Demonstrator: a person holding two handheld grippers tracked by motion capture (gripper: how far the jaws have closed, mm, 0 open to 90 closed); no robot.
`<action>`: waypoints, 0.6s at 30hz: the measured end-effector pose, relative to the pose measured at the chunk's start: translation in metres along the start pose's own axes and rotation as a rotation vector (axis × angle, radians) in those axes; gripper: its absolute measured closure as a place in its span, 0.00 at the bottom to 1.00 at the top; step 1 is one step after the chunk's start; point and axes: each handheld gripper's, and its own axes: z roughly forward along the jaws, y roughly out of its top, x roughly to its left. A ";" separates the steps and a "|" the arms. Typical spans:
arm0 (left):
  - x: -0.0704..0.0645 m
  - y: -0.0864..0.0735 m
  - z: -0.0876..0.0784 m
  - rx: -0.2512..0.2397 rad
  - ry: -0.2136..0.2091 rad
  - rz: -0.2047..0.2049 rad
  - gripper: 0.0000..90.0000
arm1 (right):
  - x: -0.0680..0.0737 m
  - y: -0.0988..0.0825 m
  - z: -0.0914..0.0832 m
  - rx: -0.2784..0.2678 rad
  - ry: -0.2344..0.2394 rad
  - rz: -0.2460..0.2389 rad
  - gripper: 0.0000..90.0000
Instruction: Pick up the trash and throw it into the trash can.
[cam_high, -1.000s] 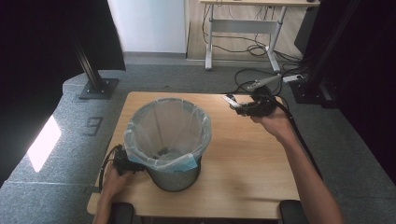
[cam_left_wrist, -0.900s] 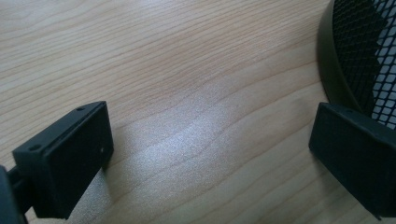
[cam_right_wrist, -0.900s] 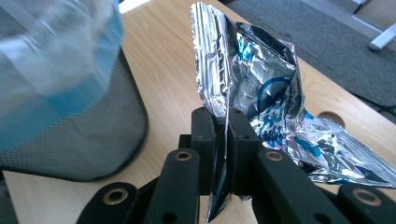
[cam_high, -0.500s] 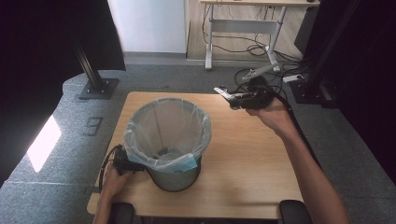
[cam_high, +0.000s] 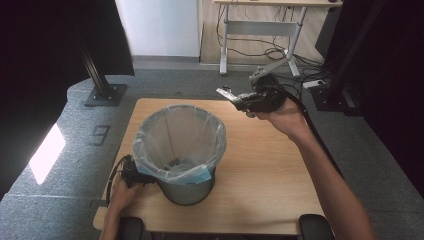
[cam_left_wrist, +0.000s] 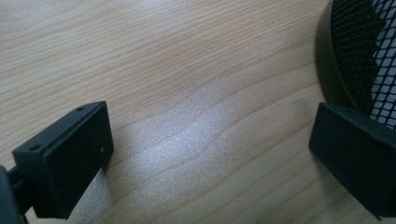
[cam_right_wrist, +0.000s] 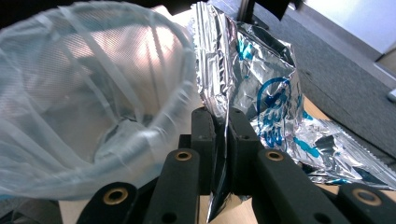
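Note:
A black mesh bin (cam_high: 186, 189) lined with a clear plastic bag (cam_high: 180, 135) stands on the wooden table (cam_high: 260, 170), left of centre. My right gripper (cam_high: 234, 98) hovers above the table's far edge, just right of the bin's rim. It is shut on a crumpled silver foil wrapper (cam_right_wrist: 252, 79) with blue print, which is pinched between the pads (cam_right_wrist: 204, 140). The bag's open mouth (cam_right_wrist: 84, 93) lies close in front of it. My left gripper (cam_left_wrist: 210, 154) rests low on the table beside the bin's base (cam_left_wrist: 364, 56), open, with only bare wood between its jaws.
A black stand with a base plate (cam_high: 102, 92) is on the floor at the far left. A white desk frame with cables (cam_high: 260, 30) stands behind the table. Another dark stand (cam_high: 340, 90) rises at the right. Bare tabletop lies right of the bin.
My right gripper has risen and drifted left toward the bin's rim with the wrapper in it. The left gripper and the bin have stayed put.

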 end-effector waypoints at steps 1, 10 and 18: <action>0.000 0.000 0.000 0.000 0.000 0.000 0.00 | 0.000 0.000 0.000 0.000 0.000 0.000 0.92; 0.000 0.000 0.000 0.000 0.000 0.000 0.00 | 0.026 0.027 0.003 -0.007 0.031 -0.078 0.92; 0.000 0.000 0.000 0.000 0.000 0.000 0.00 | 0.049 0.046 0.016 -0.013 0.079 -0.136 0.92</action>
